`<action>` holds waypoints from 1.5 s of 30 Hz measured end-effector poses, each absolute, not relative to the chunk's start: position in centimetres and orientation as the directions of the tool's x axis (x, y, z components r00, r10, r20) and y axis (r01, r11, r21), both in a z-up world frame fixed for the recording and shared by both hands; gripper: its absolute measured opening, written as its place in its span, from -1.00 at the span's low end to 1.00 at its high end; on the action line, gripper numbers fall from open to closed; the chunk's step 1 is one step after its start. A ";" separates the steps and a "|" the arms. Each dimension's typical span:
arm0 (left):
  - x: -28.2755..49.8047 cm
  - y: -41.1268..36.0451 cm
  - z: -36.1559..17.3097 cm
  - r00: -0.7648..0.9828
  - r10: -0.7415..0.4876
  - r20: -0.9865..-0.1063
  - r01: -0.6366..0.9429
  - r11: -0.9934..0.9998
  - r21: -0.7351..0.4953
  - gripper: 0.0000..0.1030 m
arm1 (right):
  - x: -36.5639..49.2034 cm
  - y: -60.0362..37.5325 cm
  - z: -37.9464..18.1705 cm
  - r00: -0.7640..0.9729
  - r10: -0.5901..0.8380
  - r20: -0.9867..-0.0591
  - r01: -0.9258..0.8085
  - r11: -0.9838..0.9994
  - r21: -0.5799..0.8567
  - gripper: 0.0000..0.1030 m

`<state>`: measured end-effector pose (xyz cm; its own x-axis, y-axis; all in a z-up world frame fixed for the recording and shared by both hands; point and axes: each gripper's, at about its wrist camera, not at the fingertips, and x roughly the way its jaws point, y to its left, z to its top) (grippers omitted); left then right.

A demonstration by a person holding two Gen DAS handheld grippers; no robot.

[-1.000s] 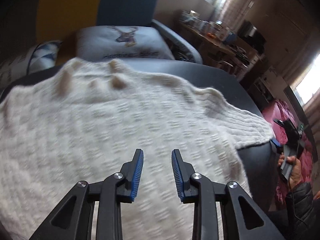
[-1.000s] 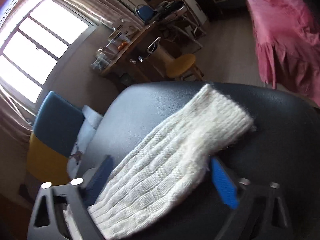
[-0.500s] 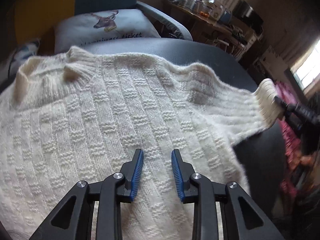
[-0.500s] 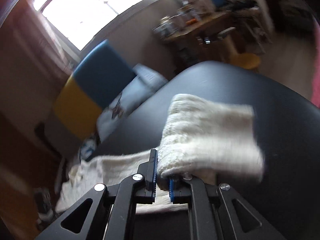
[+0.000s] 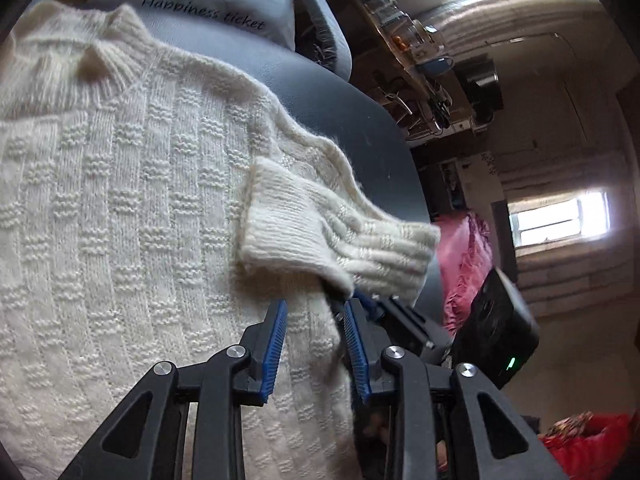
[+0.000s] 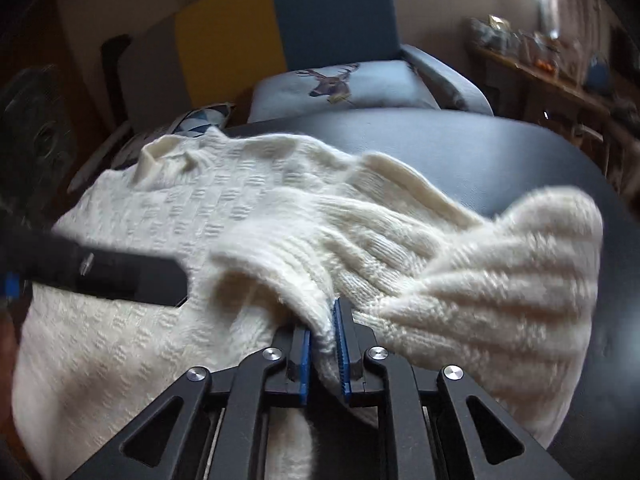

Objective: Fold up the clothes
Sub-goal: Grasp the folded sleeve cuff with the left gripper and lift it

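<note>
Right now your right hand-held gripper [image 6: 324,344] is clamped on the ribbed cuff [image 5: 288,232] of the cream, chunky-knit wool sweater [image 5: 120,200], and that cuff sits over the sweater's chest with the sleeve [image 6: 500,280] doubled back across the body. Your left hand-held gripper [image 5: 314,344] hovers over the lower part of the sweater with its jaws apart and nothing between them.

As for progress, you look to be partway through: one sleeve is being brought inward, but it is carried rather than laid flat, so that fold is not settled. The body lies spread face up on the dark, round-edged leather desk [image 5: 360,120], collar [image 5: 96,60] toward the pale cushion printed with a deer [image 6: 344,84]. No lengthwise or crosswise fold of the body shows. The other sleeve is out of view, so you cannot tell how it lies.

The knit is thick, fuzzy and soft, with a basket-weave block pattern on the body and plain ribbing at the cuff and collar. It bunches in loose ridges where you hold it.
</note>
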<state>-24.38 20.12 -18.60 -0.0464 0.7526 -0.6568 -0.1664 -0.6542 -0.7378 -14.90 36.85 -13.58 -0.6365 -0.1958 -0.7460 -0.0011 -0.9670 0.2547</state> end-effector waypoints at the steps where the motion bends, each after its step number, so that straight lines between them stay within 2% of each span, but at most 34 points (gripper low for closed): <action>1: -24.8 20.0 -18.7 -0.040 0.762 -0.646 -0.149 -0.644 -0.750 -0.36 | -15.0 35.9 -13.9 -0.627 -0.194 -0.755 0.017 -0.972 0.236 -0.74; 4: -26.3 20.0 -19.5 -0.034 0.774 -0.632 -0.091 -0.632 -0.769 -0.30 | -15.4 33.8 -14.7 -0.605 -0.193 -0.773 0.057 -0.978 0.199 -0.74; 7: -27.8 19.4 -20.5 -0.056 0.781 -0.622 -0.031 -0.624 -0.781 -0.28 | -15.3 34.2 -14.6 -0.615 -0.217 -0.758 0.042 -0.969 0.243 -0.74; 14: -30.2 22.6 -22.2 -0.016 0.772 -0.636 -0.016 -0.636 -0.771 -0.27 | -15.2 34.5 -14.8 -0.630 -0.241 -0.738 0.032 -0.958 0.285 -0.74; 16: -30.1 23.1 -20.5 -0.039 0.778 -0.628 -0.058 -0.629 -0.775 -0.42 | -15.2 34.6 -14.8 -0.631 -0.242 -0.737 0.030 -0.957 0.288 -0.74; 17: -30.1 23.3 -19.7 -0.051 0.781 -0.623 -0.080 -0.625 -0.777 -0.72 | -15.1 34.9 -14.6 -0.631 -0.248 -0.735 0.021 -0.952 0.304 -0.68; 18: -30.0 23.5 -18.8 -0.063 0.784 -0.618 -0.102 -0.621 -0.777 -0.81 | -15.0 35.3 -14.4 -0.632 -0.257 -0.731 0.011 -0.946 0.324 -0.60; 19: -29.9 23.7 -18.0 -0.075 0.787 -0.612 -0.124 -0.616 -0.778 -0.86 | -14.6 35.8 -14.1 -0.640 -0.263 -0.722 -0.002 -0.939 0.344 -0.30; 20: -29.9 23.9 -17.1 -0.087 0.791 -0.606 -0.145 -0.612 -0.777 -0.87 | -14.1 36.4 -13.7 -0.653 -0.266 -0.709 -0.017 -0.931 0.365 0.10; 22: -29.7 24.3 -15.4 -0.110 0.797 -0.594 -0.189 -0.603 -0.775 -0.88 | -12.6 38.0 -13.0 -0.681 -0.310 -0.663 -0.045 -0.886 0.461 0.46; 26: -30.3 24.1 -9.1 -0.179 0.836 -0.518 -0.276 -0.548 -0.790 -0.88 | -9.6 41.8 -13.3 -0.727 -0.487 -0.485 -0.089 -0.633 0.769 0.86; 28: -30.8 23.6 -5.3 -0.218 0.849 -0.482 -0.322 -0.528 -0.786 -0.88 | -8.4 42.9 -14.0 -0.750 -0.565 -0.344 -0.076 -0.443 0.893 1.00; 32: -30.9 20.8 1.2 -0.301 0.855 -0.423 -0.388 -0.515 -0.764 -0.87 | -8.0 42.3 -15.7 -0.766 -0.637 -0.085 -0.029 -0.098 0.995 1.00; 35: -30.4 17.3 4.4 -0.367 0.852 -0.373 -0.401 -0.507 -0.763 -0.87 | -9.1 40.5 -16.7 -0.773 -0.634 0.026 -0.019 0.063 0.998 1.00; 40: -28.8 8.6 6.4 -0.492 0.814 -0.308 -0.368 -0.515 -0.774 -0.87 | -12.3 37.5 -18.3 -0.784 -0.618 0.062 -0.050 0.164 0.985 1.00; 43: -27.2 2.3 5.4 -0.548 0.786 -0.287 -0.328 -0.517 -0.791 -0.87 | -14.3 36.2 -19.0 -0.785 -0.619 0.008 -0.095 0.134 0.986 1.00; 45: -25.9 -1.8 3.7 -0.596 0.738 -0.317 -0.282 -0.562 -0.777 -0.87 | -15.5 35.5 -19.4 -0.785 -0.618 -0.042 -0.127 0.095 0.987 1.00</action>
